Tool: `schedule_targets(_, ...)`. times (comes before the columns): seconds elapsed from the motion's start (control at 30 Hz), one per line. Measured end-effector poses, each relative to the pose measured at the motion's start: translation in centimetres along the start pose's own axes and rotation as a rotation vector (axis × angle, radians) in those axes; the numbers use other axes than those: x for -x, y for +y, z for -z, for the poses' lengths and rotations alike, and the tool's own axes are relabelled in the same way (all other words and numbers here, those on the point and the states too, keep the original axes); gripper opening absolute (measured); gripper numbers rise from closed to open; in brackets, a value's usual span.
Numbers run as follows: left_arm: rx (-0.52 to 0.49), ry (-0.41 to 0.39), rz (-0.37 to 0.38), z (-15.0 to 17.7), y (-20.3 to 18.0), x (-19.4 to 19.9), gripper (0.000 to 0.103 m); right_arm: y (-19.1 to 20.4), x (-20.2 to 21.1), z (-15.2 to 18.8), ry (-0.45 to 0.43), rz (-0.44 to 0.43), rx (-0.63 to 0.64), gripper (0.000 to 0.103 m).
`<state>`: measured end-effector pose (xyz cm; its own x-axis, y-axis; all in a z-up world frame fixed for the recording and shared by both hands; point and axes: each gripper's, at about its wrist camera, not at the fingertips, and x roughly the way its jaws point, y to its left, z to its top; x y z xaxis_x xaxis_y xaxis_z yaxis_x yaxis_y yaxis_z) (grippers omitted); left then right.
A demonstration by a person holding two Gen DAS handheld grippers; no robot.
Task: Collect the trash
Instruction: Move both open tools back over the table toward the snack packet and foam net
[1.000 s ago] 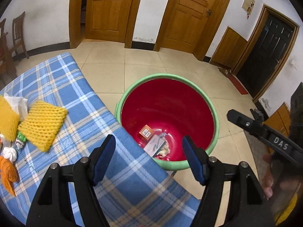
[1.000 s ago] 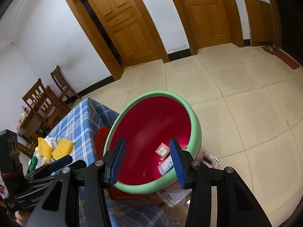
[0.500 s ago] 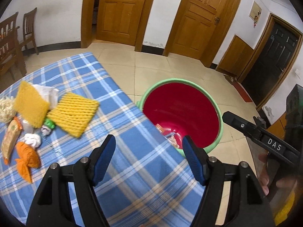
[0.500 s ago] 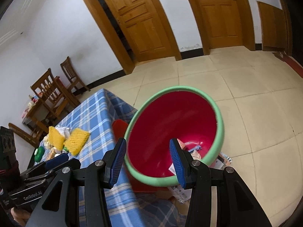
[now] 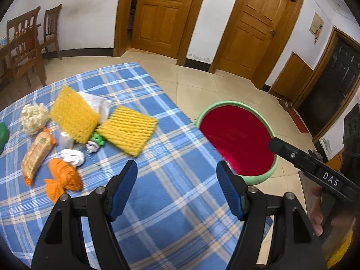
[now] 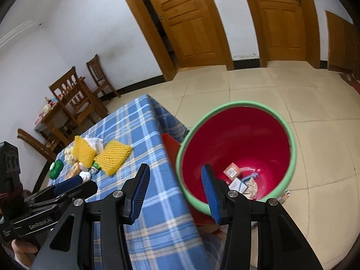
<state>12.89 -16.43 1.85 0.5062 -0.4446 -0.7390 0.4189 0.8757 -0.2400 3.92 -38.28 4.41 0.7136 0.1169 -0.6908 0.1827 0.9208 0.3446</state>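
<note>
Trash [image 5: 126,132] on tablecloth, beyond empty, parted left jaws.

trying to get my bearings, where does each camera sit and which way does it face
Left wrist: on the left gripper, angled down at the blue plaid tablecloth and trash; the right gripper and a hand show.
Right wrist: on the right gripper, facing the red bin with green rim; the left gripper shows.
Shared: cloth, bin, yellow foam net.
</note>
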Motion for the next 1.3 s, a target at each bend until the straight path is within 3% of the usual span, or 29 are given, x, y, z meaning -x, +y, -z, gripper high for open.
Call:
schedule_targets(0.57,0.082,-0.021,-0.088,-0.5,7.2,1.1,0.072,5.3,-3.6,-0.2,0.071,-0.058,0.078,0.049)
schedule_targets(1.23,0.186,0.015,-0.173,-0.2,14.7,-0.4,0.072,8.0,-7.6,-1.1,0.146,-0.077,0.15,0.049)
schedule_targets(1.3,0.197,0.023,-0.183,-0.2,15.3,-0.7,0.072,8.5,-8.2,-1.2,0.155,-0.08,0.167,0.057)
